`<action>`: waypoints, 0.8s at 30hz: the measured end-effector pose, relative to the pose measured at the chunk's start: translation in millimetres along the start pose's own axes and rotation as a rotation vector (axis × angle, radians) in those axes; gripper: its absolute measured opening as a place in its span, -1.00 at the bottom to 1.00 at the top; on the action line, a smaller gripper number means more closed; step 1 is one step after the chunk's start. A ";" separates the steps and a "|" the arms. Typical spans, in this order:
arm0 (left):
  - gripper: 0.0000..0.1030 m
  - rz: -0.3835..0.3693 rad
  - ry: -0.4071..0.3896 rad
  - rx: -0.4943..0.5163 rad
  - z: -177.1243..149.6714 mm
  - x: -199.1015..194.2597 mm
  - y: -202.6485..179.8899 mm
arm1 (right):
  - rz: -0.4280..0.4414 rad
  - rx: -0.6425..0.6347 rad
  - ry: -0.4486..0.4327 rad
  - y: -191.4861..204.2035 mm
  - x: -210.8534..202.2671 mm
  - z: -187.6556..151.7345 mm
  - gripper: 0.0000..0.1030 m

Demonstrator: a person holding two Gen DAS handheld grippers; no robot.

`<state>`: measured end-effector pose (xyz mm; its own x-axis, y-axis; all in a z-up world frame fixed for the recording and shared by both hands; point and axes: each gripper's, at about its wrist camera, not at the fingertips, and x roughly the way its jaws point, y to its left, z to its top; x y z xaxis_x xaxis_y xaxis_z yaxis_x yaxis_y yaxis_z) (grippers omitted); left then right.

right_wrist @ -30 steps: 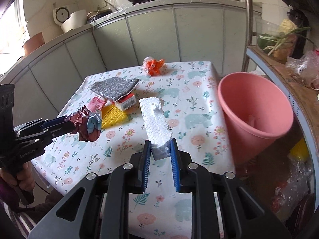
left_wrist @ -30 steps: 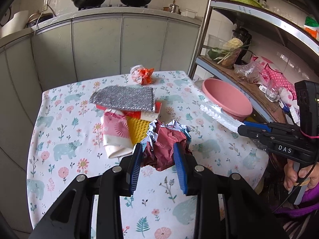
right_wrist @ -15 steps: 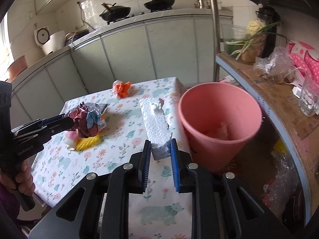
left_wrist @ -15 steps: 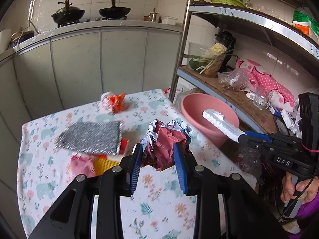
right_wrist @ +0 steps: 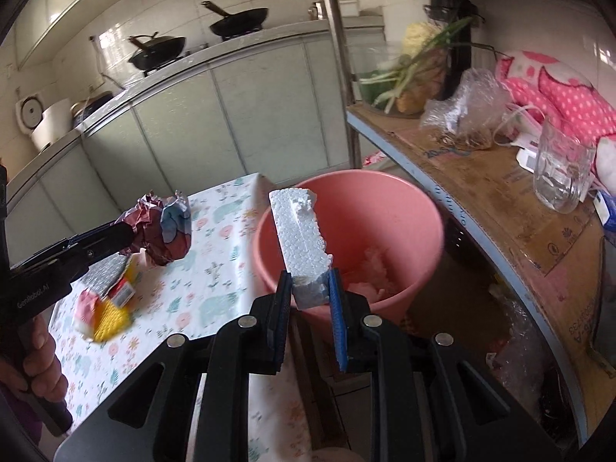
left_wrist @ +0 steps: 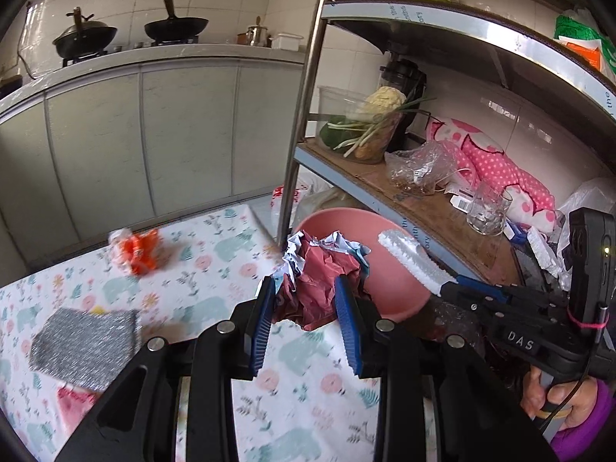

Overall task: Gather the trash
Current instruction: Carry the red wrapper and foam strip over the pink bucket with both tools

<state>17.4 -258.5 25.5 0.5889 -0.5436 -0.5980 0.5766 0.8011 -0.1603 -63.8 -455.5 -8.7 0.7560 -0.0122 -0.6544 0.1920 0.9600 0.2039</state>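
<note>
pink bucket [right_wrist: 385,208] mouth open above; shelf post [left_wrist: 304,115] (steel) just behind.

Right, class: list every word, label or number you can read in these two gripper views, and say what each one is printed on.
"DAS": white letters on the right gripper body, left wrist view.
"GenRobot.AI": on the left gripper body, right wrist view.
Print along the metal shelf edge: too distorted to read.
Markings on the cardboard shelf liner: too blurred.
Barcode label on the shelf: too small.
</note>
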 end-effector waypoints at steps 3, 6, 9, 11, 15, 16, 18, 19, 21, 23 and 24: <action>-0.39 -0.015 0.009 0.001 7.6 21.2 -8.7 | -0.023 0.031 0.009 -9.7 10.0 3.3 -0.61; -0.39 -0.027 0.015 -0.009 13.8 40.5 -13.5 | -0.045 0.054 0.015 -16.9 19.5 6.5 -0.61; -0.39 -0.034 0.027 -0.014 16.8 59.2 -17.5 | -0.068 0.064 0.019 -21.8 28.8 9.8 -0.61; -0.39 -0.036 0.040 -0.009 16.6 72.9 -21.1 | -0.079 0.074 0.026 -24.8 36.3 11.4 -0.61; -0.39 -0.031 0.069 0.001 14.8 94.8 -26.6 | -0.099 0.088 0.039 -28.9 50.3 13.8 -0.61; -0.39 -0.030 0.078 0.002 14.2 100.9 -27.7 | -0.103 0.089 0.043 -29.2 53.9 14.4 -0.61; -0.39 -0.026 0.094 0.006 12.9 111.5 -29.6 | -0.112 0.091 0.053 -30.2 60.8 14.9 -0.61; -0.39 -0.025 0.104 0.009 11.5 115.9 -30.2 | -0.115 0.093 0.060 -30.7 64.8 14.9 -0.61; -0.39 -0.021 0.116 0.014 10.7 124.9 -32.5 | -0.119 0.093 0.069 -31.2 69.8 14.5 -0.61; -0.39 -0.018 0.130 0.020 9.3 133.3 -34.0 | -0.126 0.093 0.078 -31.9 74.9 14.7 -0.61; -0.39 -0.018 0.133 0.021 8.8 136.1 -34.7 | -0.127 0.093 0.081 -32.3 76.5 14.6 -0.61</action>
<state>82.6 -362.6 -43.4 0.4992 -0.5185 -0.6943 0.5987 0.7856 -0.1562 -3.0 -491.5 -54.7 0.6699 -0.1055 -0.7349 0.3430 0.9219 0.1802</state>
